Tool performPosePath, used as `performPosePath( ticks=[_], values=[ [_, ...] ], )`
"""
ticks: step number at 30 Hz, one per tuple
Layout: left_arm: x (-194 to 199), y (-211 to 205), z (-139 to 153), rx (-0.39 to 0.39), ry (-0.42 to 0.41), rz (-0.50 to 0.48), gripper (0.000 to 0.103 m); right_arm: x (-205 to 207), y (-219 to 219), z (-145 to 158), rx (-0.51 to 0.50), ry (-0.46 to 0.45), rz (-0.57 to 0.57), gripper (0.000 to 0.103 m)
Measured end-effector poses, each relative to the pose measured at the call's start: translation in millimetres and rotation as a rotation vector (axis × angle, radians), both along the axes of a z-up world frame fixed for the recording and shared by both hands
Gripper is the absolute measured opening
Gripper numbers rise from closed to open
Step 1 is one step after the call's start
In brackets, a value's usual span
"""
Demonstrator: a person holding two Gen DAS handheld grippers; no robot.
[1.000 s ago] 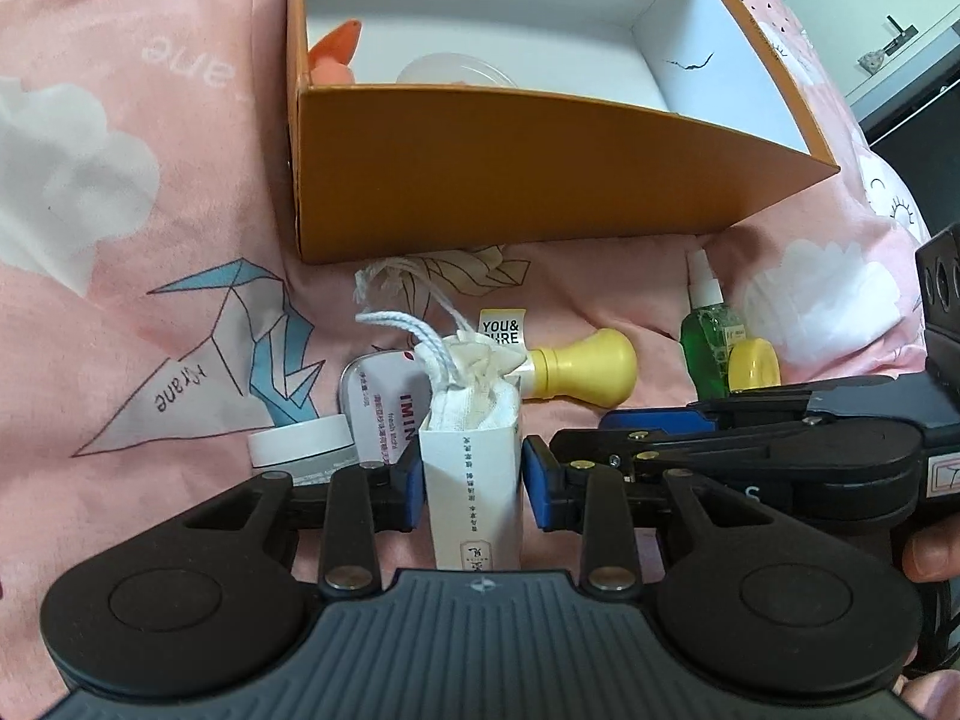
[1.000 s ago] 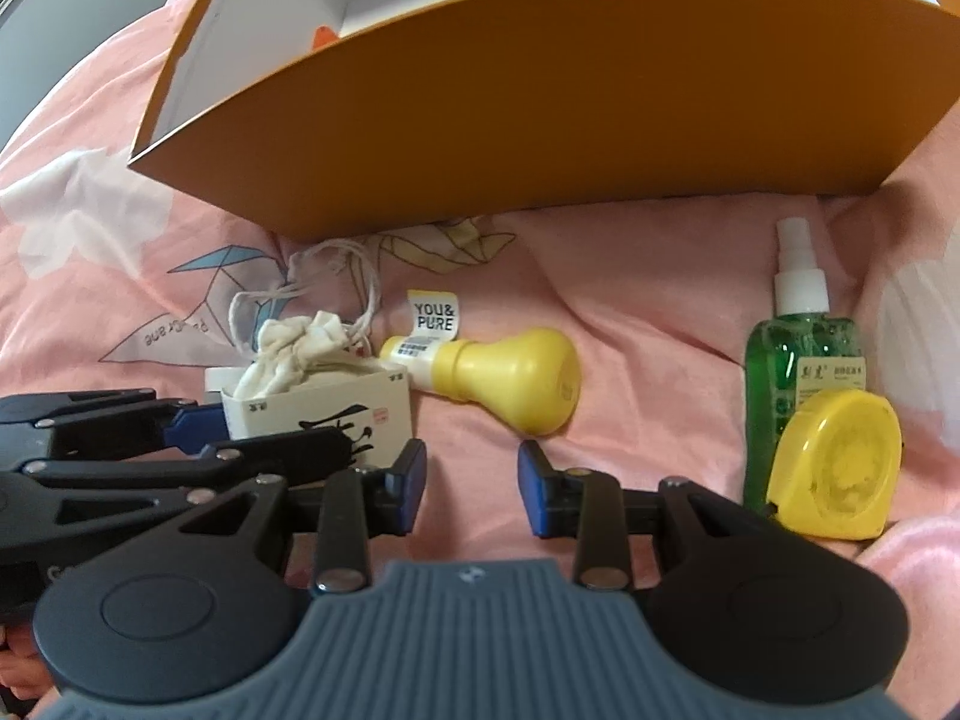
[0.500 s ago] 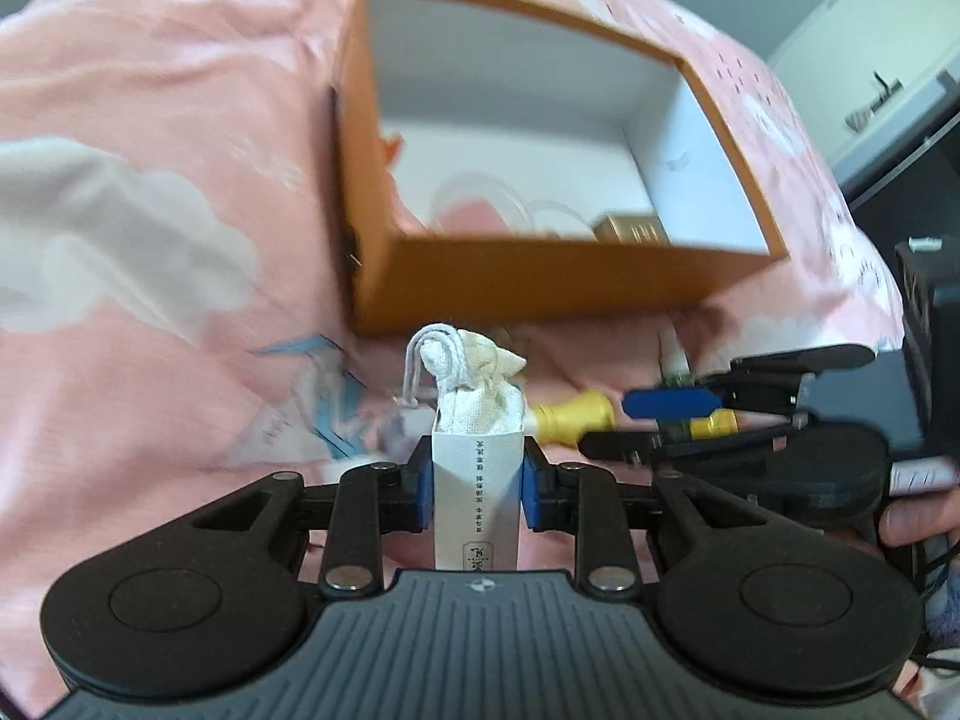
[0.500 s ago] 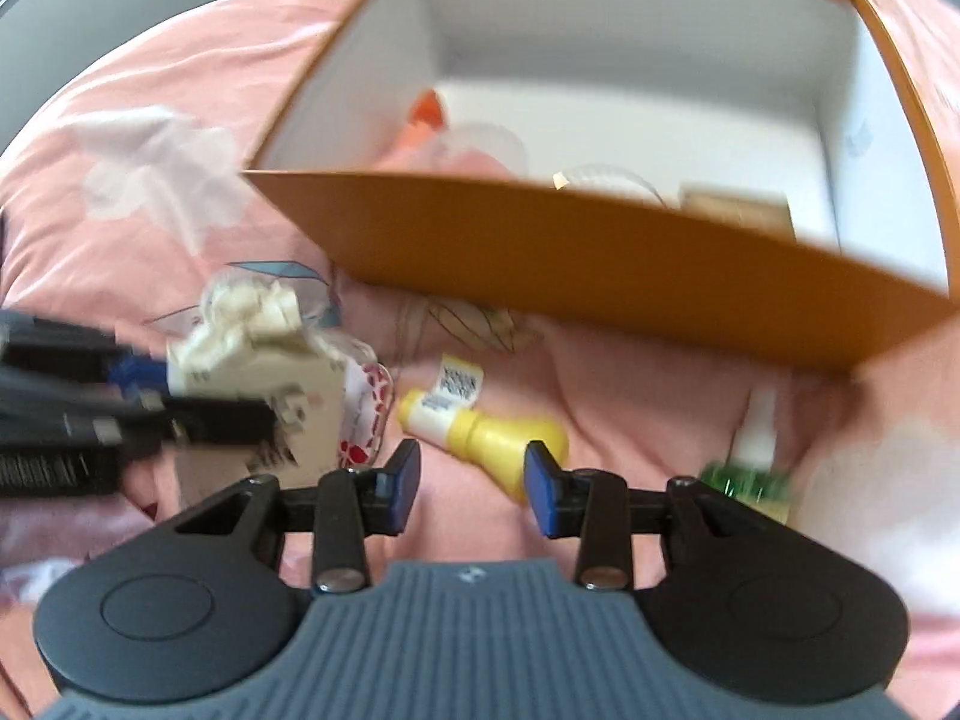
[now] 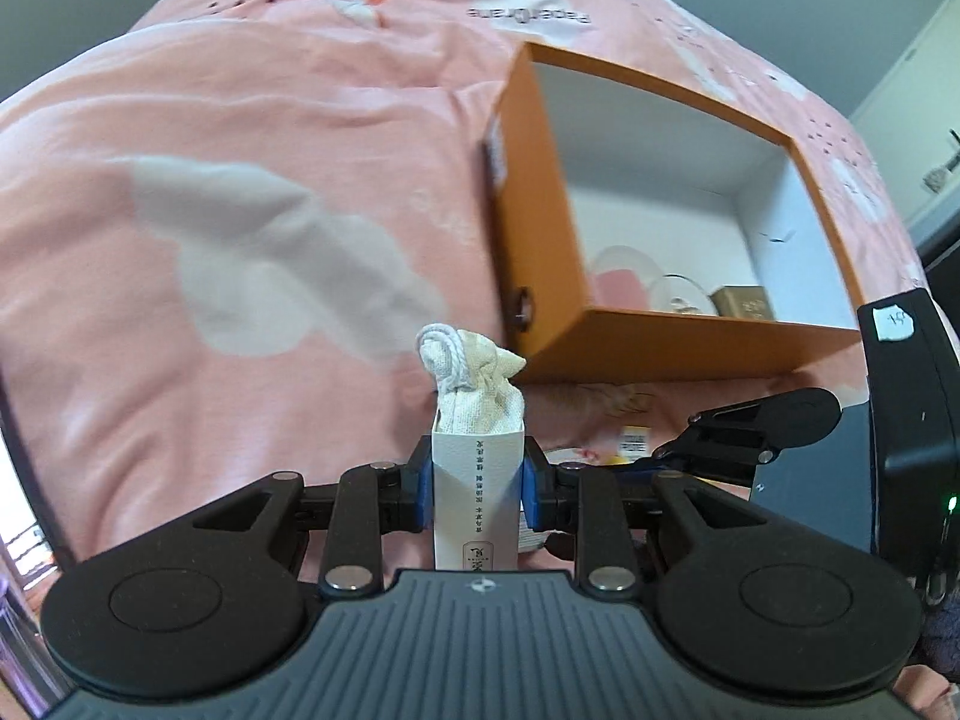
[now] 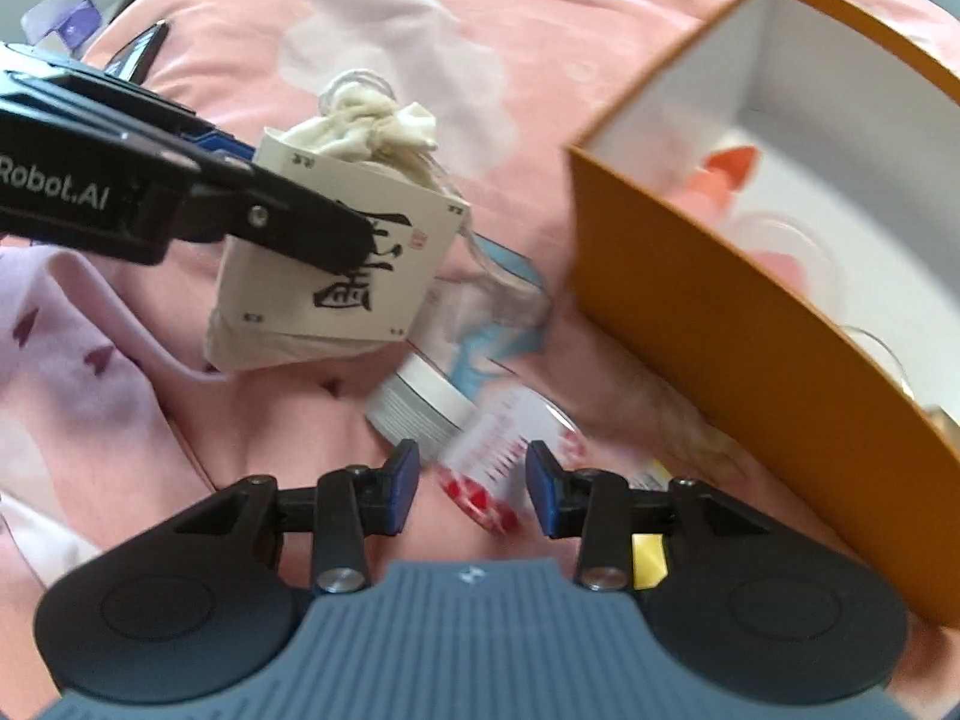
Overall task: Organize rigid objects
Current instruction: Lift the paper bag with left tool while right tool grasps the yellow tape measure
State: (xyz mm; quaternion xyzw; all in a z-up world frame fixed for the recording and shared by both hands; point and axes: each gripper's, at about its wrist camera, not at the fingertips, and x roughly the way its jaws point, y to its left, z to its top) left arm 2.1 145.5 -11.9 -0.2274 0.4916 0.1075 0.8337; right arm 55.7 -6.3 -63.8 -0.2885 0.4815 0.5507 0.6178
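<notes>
My left gripper [image 5: 477, 483] sits at the bottom centre of the left wrist view, its 2 blue pads clamped on the narrow sides of a white paper sleeve [image 5: 477, 498] wrapped round a cloth drawstring pouch [image 5: 474, 384]. The package stands upright between the pads, long axis pointing away from me, tied neck uppermost. Beyond it, to the upper right of the frame, lies the orange box [image 5: 540, 228], open-topped, white inside, with a few items blurred at its near end. I judge the coming move runs forward and right, over the near orange wall. My right gripper [image 6: 473, 483] is nearer the loose items: its jaws are parted and opening, gripping nothing, above a red and white tin [image 6: 510, 468] and a white jar [image 6: 420, 408] on the pink bedspread [image 6: 180, 420]
</notes>
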Motion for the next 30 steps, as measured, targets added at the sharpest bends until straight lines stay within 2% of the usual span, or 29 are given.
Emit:
performPosePath(
  ticks=[3, 6, 11, 16, 22, 25, 30],
  values=[
    [-4, 2, -2, -0.015, -0.011, 0.006, 0.03, -9, 10, -3, -0.024, -0.048, 0.048, 0.046],
    [-3, -4, 0, -0.035, -0.035, -0.022, 0.03, -10, 7, 0, -0.052, -0.068, 0.014, 0.046],
    [9, -20, 1, -0.069, -0.046, -0.095, 0.031, 8, -30, 13, -0.08, -0.111, -0.195, 0.056],
    [22, -37, -1, -0.09, -0.052, -0.155, 0.031, 36, -98, 32, -0.072, -0.117, -0.497, 0.067],
    [31, -53, -8, -0.103, -0.038, -0.192, 0.031, 59, -173, 31, -0.111, -0.122, -0.812, 0.072],
    [33, -58, -13, -0.114, -0.023, -0.205, 0.031, 66, -195, 16, -0.134, -0.059, -0.906, 0.072],
    [33, -65, -19, -0.117, 0.001, -0.215, 0.031, 68, -200, -1, -0.126, 0.0, -0.933, 0.072]
  ],
)
